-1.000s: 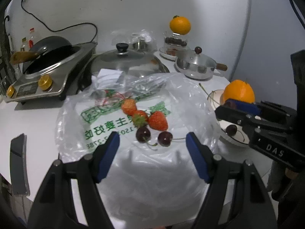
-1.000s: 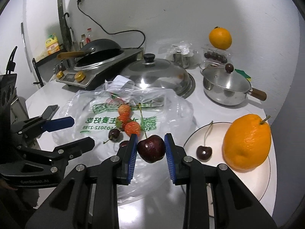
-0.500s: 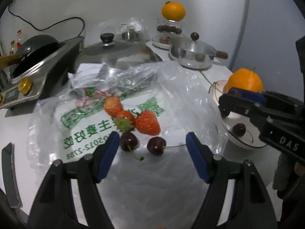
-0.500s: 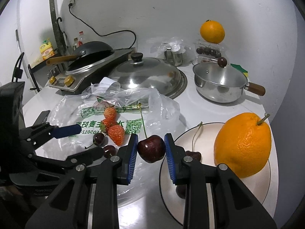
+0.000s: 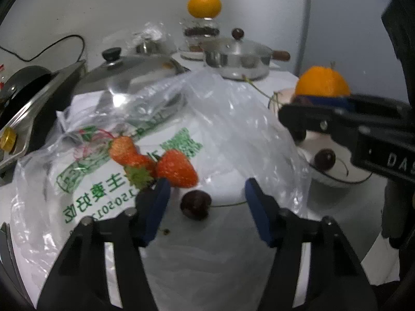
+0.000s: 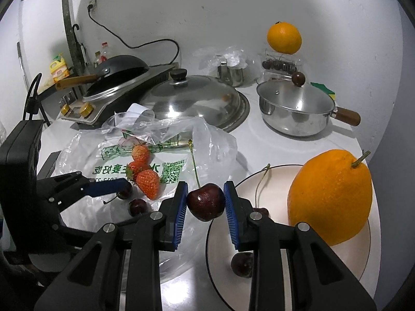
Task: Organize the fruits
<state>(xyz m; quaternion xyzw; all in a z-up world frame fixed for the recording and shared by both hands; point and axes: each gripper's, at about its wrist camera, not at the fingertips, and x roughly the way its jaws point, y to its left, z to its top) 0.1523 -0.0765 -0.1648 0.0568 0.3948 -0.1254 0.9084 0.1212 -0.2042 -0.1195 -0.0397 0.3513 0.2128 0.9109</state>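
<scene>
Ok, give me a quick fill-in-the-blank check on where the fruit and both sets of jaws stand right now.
1. The right gripper is shut on a ____.
2. The big orange sits on the white ____.
3. The strawberries lie on the plastic ____.
4. The left gripper, jaws closing, has a ____ between them, not yet pressed.

Missing words: cherry; plate; bag; cherry

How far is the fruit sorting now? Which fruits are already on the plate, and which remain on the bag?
Done: the large orange and at least one cherry lie on the plate. In hand: the right claw is shut on a cherry beside the plate's rim; the left claw is closing around a cherry on the bag. Left: another cherry and three strawberries on the plastic bag.
</scene>
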